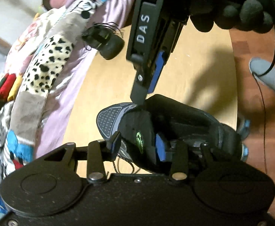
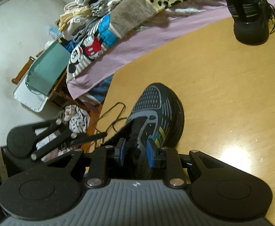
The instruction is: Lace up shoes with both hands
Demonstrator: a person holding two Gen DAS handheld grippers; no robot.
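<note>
Straddling the tongue low in its frame, the left gripper (image 1: pixel 137 146) stood released; the right gripper (image 2: pixel 136 151) clenched the shoe (image 2: pixel 156 113) collar at lower centre; lacing looked barely begun; next, fetching the loose lace (image 2: pixel 114 118) beyond.

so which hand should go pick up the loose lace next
Left, probably. The right gripper is clamped on the shoe's tongue, steadying it; the left gripper is open and free, nearer the lace.
</note>
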